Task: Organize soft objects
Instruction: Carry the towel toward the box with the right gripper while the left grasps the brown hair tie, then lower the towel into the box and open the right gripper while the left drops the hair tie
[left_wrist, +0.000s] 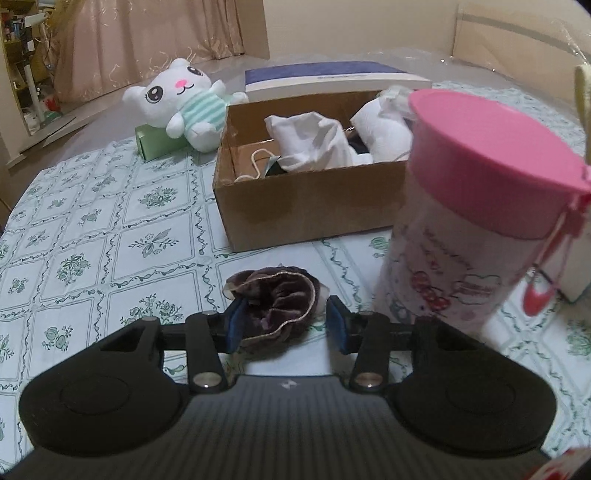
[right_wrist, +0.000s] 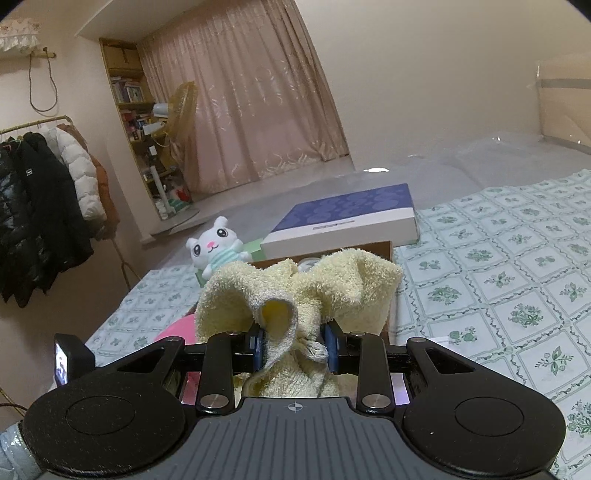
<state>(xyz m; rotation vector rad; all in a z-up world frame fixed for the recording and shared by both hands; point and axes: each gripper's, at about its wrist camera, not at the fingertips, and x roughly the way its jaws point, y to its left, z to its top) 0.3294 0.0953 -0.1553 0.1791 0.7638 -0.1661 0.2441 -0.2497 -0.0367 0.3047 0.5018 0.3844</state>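
A dark purple velvet scrunchie lies on the floral bedspread. My left gripper stands open around it: the left pad is at its edge and the right pad a little apart from it. Behind it is a cardboard box holding white cloth bags. In the right wrist view my right gripper is shut on a pale yellow towel, held up in front of the same box. A white plush cat in a striped shirt leans on a green carton left of the box.
A tall canister with a pink lid stands close on the right of my left gripper. A flat blue-and-white box lies behind the cardboard box. Coats hang on a rack at the left, with curtains and shelves beyond.
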